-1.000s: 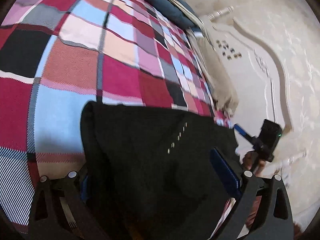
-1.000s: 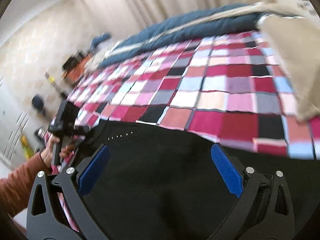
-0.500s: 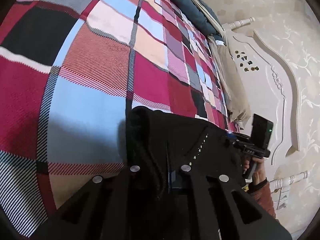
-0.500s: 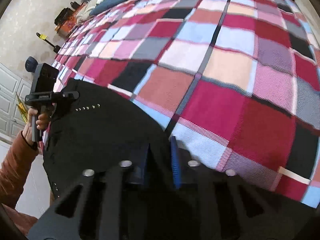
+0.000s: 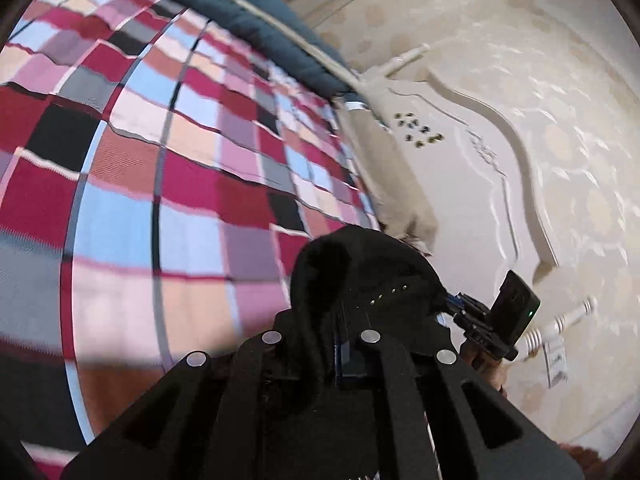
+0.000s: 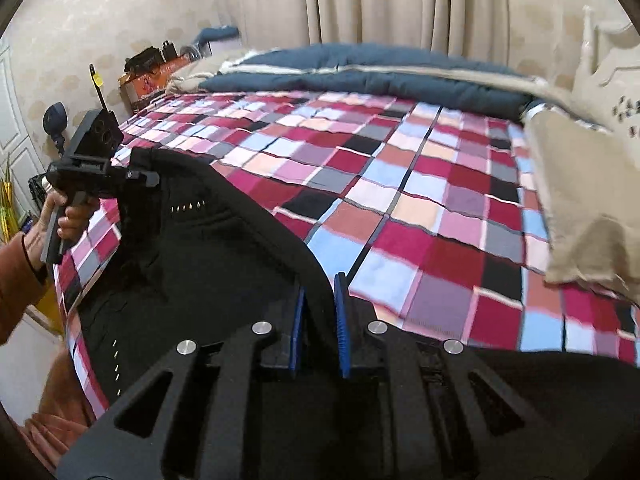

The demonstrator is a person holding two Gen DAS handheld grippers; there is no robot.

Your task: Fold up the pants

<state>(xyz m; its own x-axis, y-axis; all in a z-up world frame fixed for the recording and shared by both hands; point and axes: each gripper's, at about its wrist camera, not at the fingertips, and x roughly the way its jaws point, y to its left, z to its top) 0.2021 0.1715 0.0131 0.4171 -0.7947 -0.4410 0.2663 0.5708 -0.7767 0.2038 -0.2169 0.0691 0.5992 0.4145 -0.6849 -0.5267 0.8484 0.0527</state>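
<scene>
The black pants [image 6: 192, 264] with small metal studs lie on the checked bedspread [image 6: 420, 208]. My right gripper [image 6: 320, 312] is shut on the pants' edge, the black cloth pinched between its blue pads. My left gripper [image 5: 324, 336] is shut on another part of the pants [image 5: 360, 268] and holds a bunched fold of black cloth lifted off the bed. In the right wrist view the left gripper [image 6: 140, 178] is at the far left, gripping the pants' far corner. In the left wrist view the right gripper [image 5: 452, 302] is close by at the right.
A dark blue duvet [image 6: 360, 72] lies along the far side of the bed. A beige pillow [image 6: 580, 200] sits at the right by the white headboard [image 5: 480, 152]. Curtains [image 6: 400, 0] hang behind. Boxes and clutter [image 6: 148, 68] stand at the far left.
Both grippers went from open to shut on the pants' edge a second ago. Since then they have lifted the cloth, and the views have tilted up toward the room.
</scene>
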